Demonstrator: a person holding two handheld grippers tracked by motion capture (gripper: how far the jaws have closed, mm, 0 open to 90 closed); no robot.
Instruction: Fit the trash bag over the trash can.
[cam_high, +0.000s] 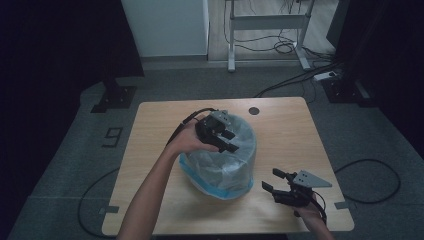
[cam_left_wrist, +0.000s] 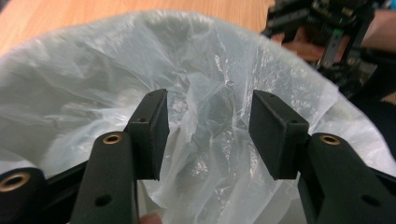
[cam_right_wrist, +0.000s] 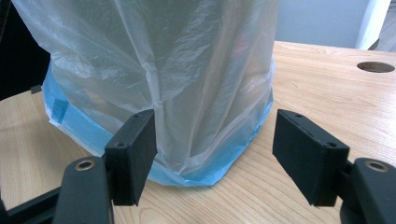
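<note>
We see a round bin lined with a translucent plastic bag (cam_high: 222, 160) standing upright at the middle of the wooden table (cam_high: 285, 125). Our left gripper (cam_high: 225, 140) hovers over its top, jaws apart, with a crumpled fold of bag film directly between and below them. Our right gripper (cam_high: 277, 181) rests near the table's edge, jaws wide and empty, facing the bin's side. The left is nearer.

The room was dim. A light wooden table (cam_high: 290, 130) with a round cable hole (cam_high: 254, 111) stood on grey floor (cam_high: 65, 170). Behind it were a white panel (cam_high: 165, 27), a metal desk frame (cam_high: 267, 22), and black cables (cam_high: 295, 80) trailing across the floor.
</note>
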